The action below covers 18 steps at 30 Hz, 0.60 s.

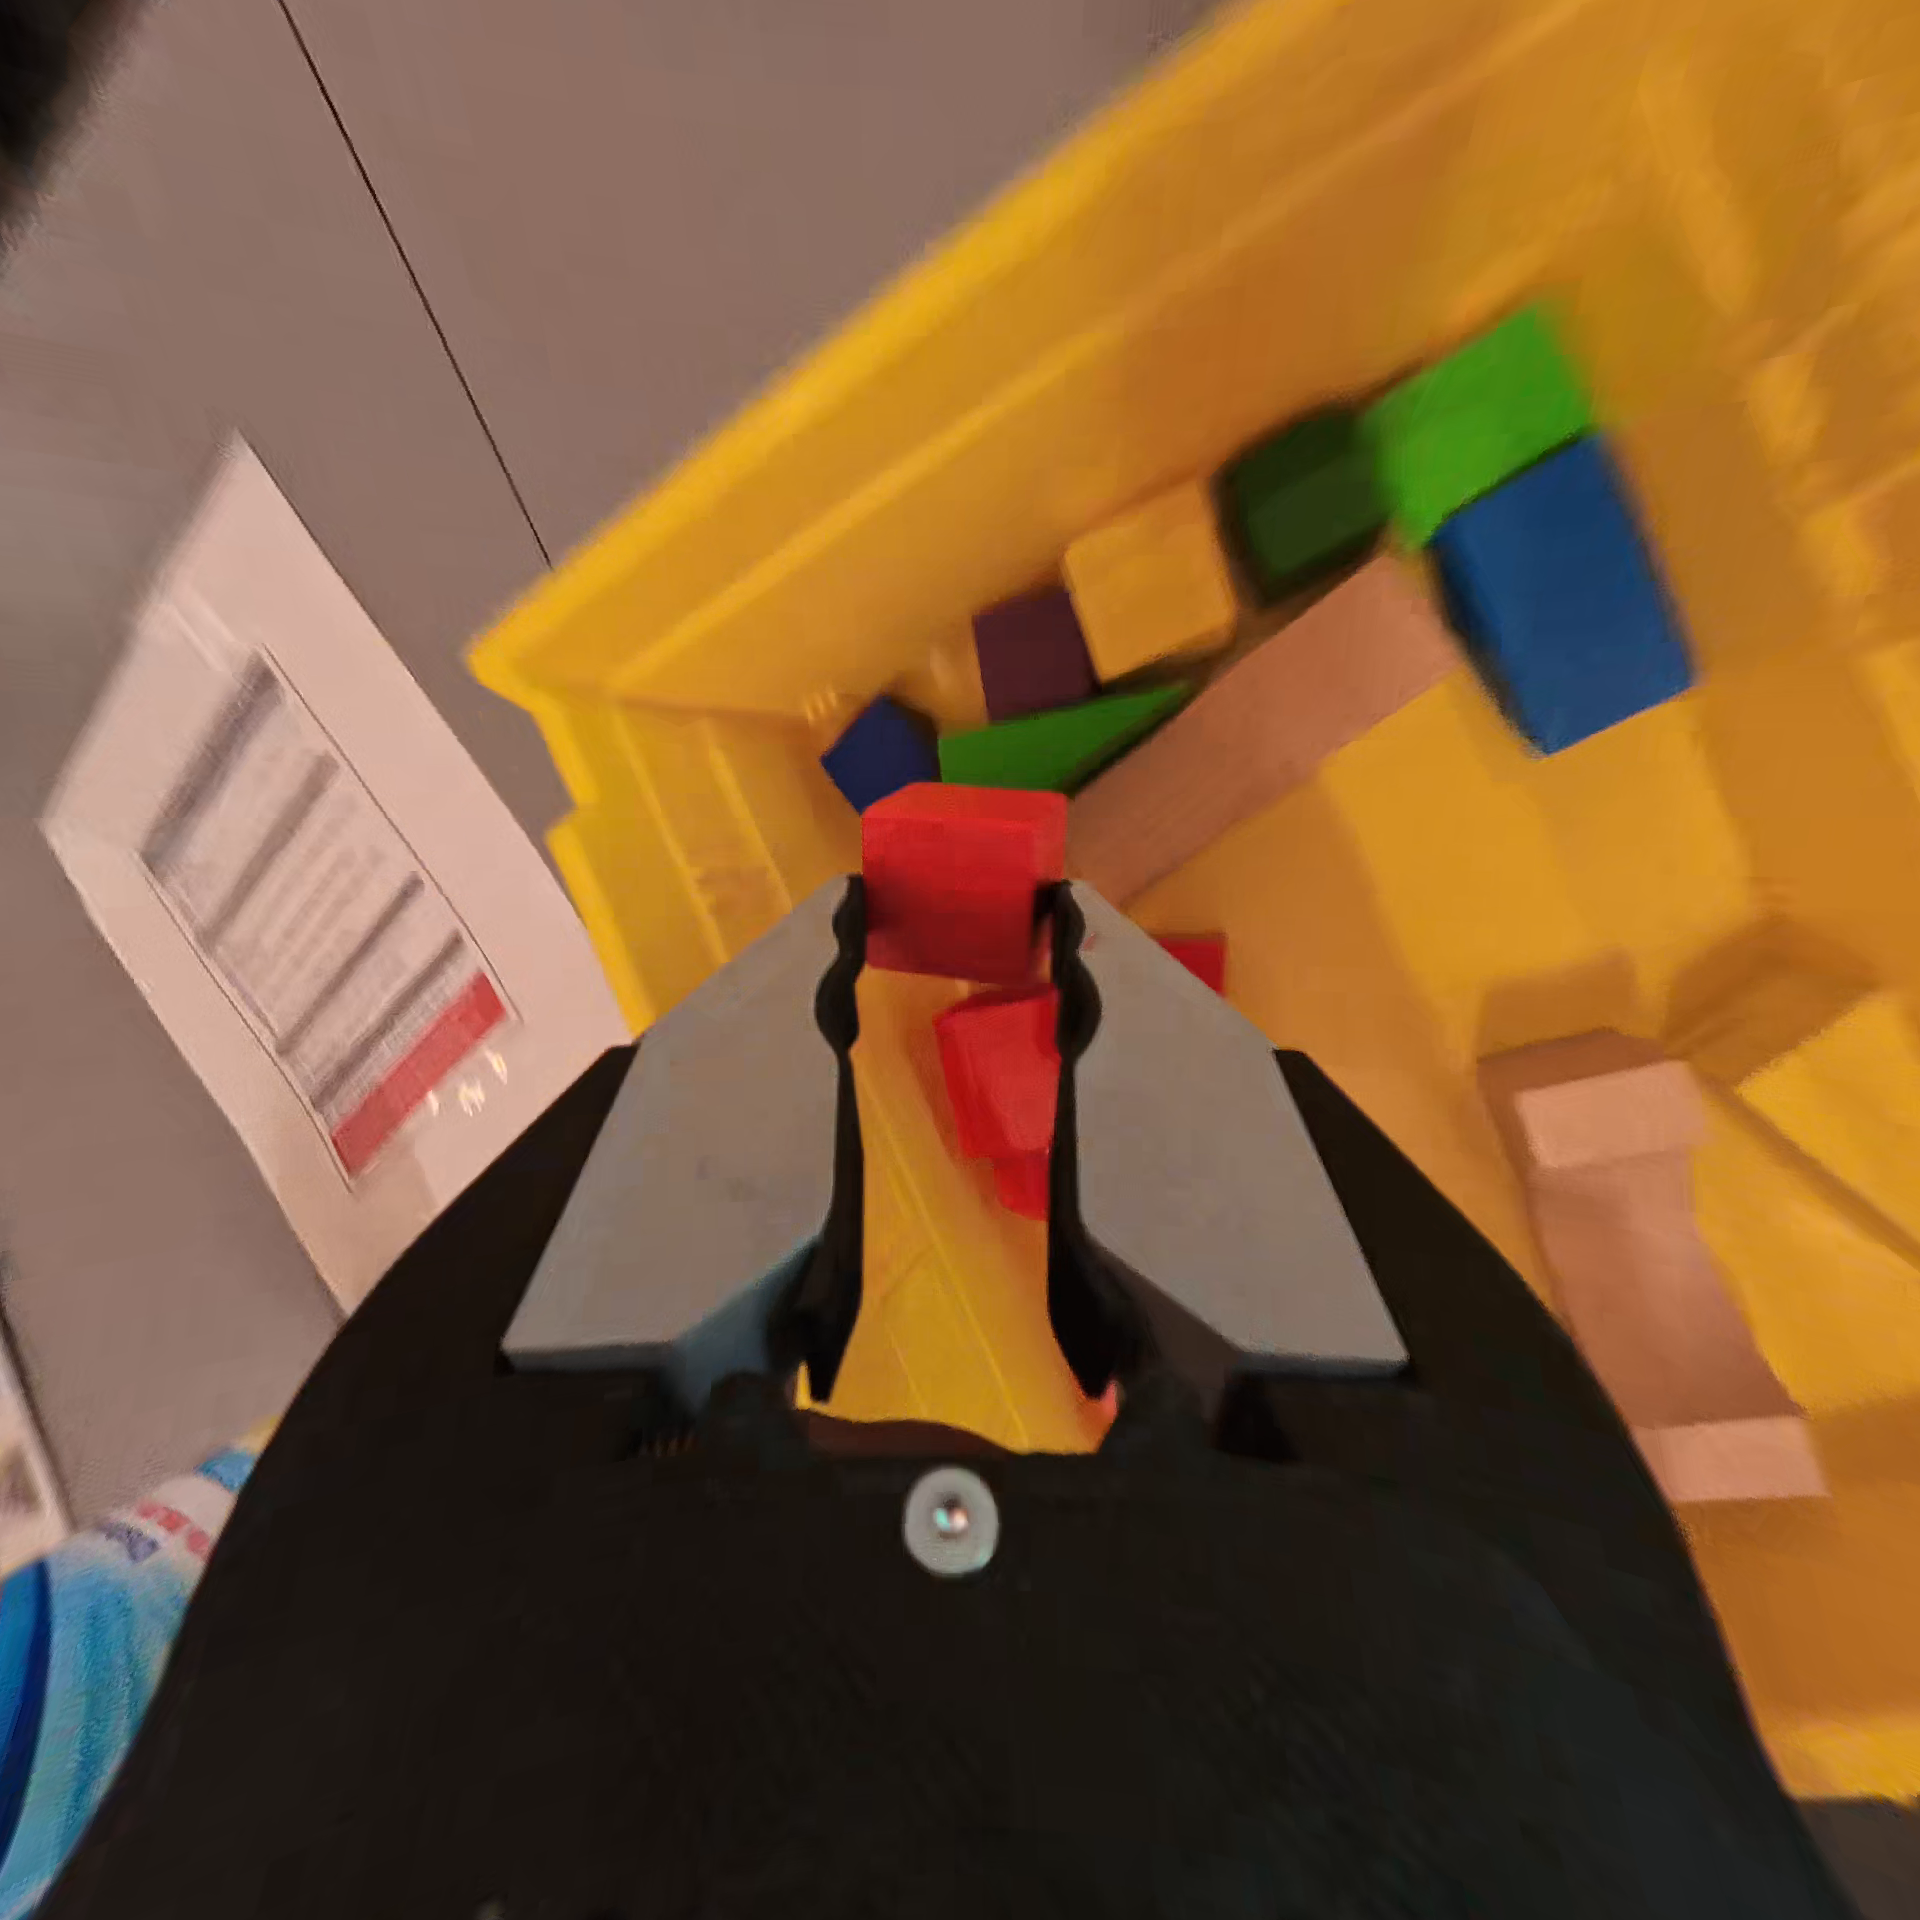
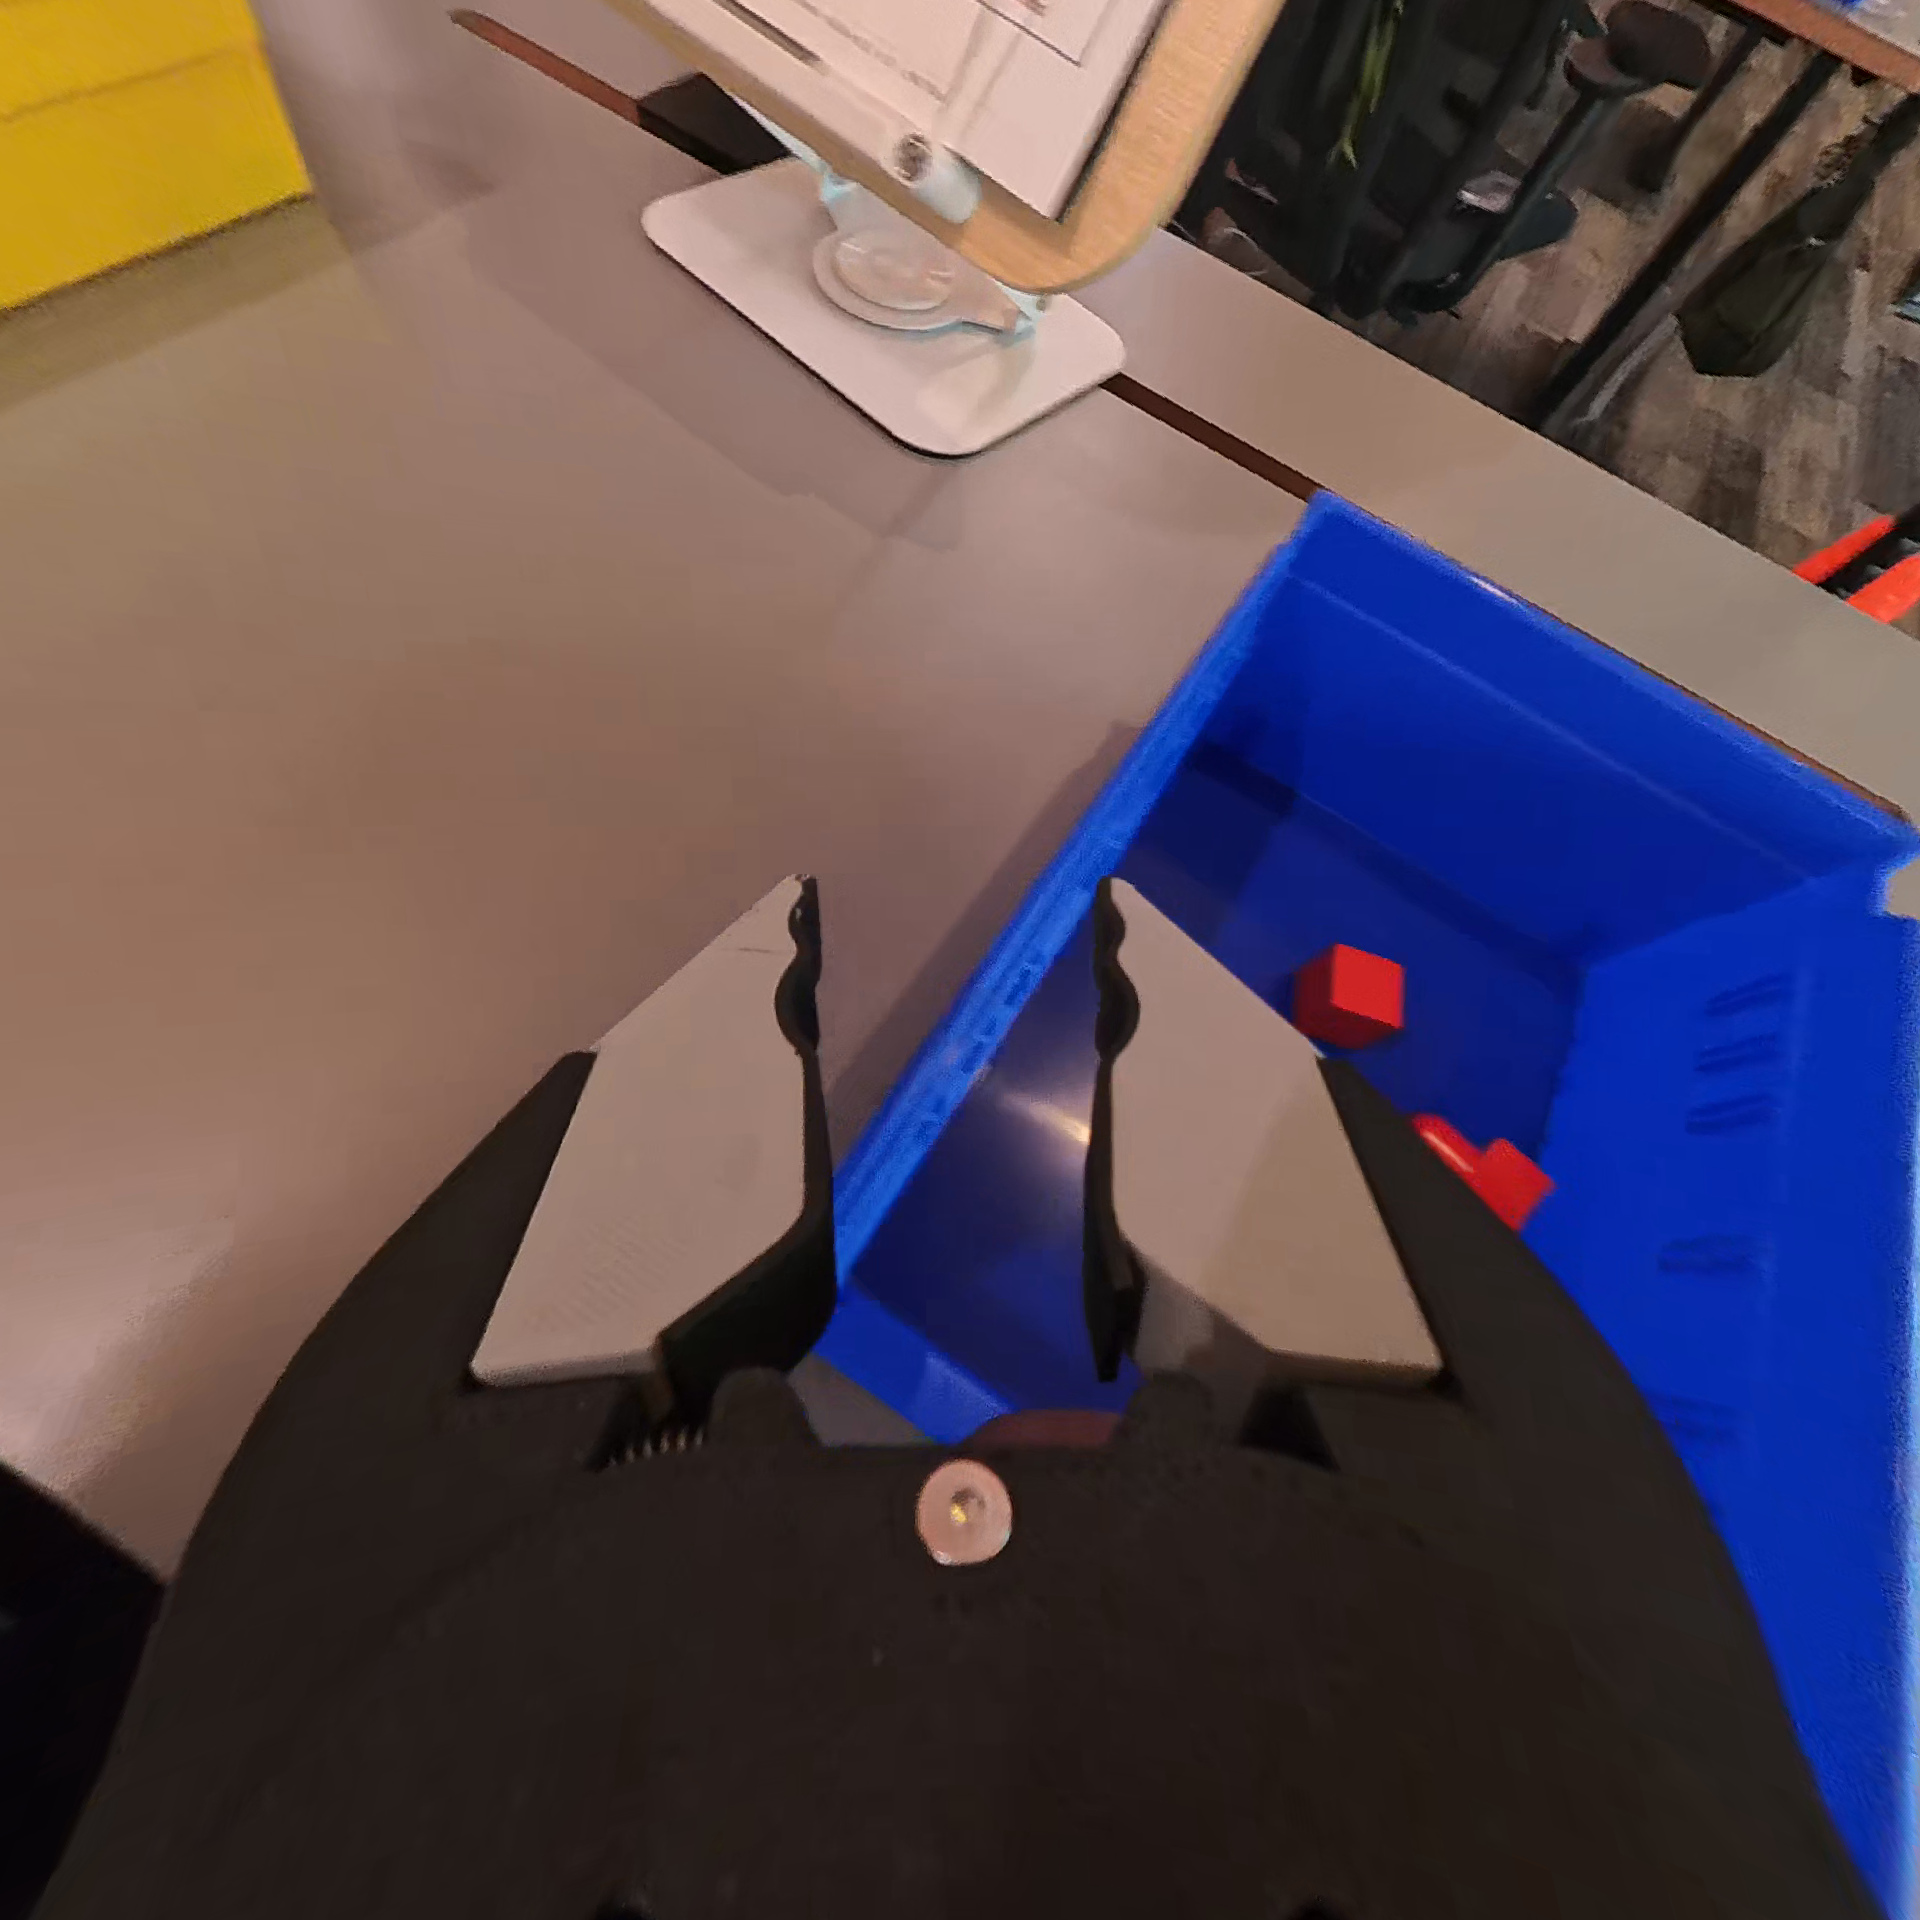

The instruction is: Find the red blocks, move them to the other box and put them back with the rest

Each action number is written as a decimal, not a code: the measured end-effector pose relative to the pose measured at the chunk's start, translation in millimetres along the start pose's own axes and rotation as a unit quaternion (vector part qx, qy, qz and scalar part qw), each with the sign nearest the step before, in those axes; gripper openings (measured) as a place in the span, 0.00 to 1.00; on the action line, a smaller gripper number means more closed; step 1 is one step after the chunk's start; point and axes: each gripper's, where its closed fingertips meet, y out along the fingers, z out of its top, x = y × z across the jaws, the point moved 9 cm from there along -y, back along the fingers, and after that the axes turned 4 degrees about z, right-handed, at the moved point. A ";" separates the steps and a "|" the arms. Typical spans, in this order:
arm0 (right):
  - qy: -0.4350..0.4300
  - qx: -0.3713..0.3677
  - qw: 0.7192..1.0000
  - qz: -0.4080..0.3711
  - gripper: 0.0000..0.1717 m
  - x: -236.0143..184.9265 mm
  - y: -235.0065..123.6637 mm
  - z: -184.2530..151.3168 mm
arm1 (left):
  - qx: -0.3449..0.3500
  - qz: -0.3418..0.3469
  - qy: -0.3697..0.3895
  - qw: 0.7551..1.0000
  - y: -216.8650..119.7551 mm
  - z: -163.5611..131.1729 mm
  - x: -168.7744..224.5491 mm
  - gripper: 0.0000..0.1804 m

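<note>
Left wrist view: the left gripper [image 1: 954, 914] grips a red cube [image 1: 961, 894] at its very tips, both pads pressed on the cube's sides, over the yellow box [image 1: 831, 499].
Cube from the box: above the floor near the box's left corner wall, just in front of a green wedge [image 1: 1049, 743] and a dark blue block [image 1: 878, 748].
Other reds in the yellow box: one red block [image 1: 997, 1081] lies below, between the fingers; another [image 1: 1195, 961] peeks out past the right finger.
Blue box: seen from the right wrist only; the right gripper [image 2: 956, 914] hangs spread and empty over its near-left rim [image 2: 1039, 956].
Reds in the blue box: a cube [image 2: 1349, 992] on the floor toward the far-right corner, more red [image 2: 1496, 1179] nearer the right wall.
Nearer hand: my guess is the left one acts now, since it has the cube; which way it must travel is unclear.
Hard to make out: the left view is smeared by motion; the second red shape in the blue box is half hidden by the right finger, and its count is unsure.
</note>
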 end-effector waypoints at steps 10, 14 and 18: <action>0.094 0.125 0.904 0.399 0.31 -104.4 34.9 59.6 | 0.490 -0.208 0.240 0.811 -181.0 32.7 188.1 0.18; 0.168 0.139 0.811 0.542 0.29 -144.9 46.2 86.9 | 0.599 -0.269 0.279 0.700 -206.6 27.4 261.0 0.18; 0.198 0.145 0.768 0.592 0.30 -159.1 48.5 90.5 | 0.620 -0.271 0.309 0.668 -205.6 22.7 298.9 0.18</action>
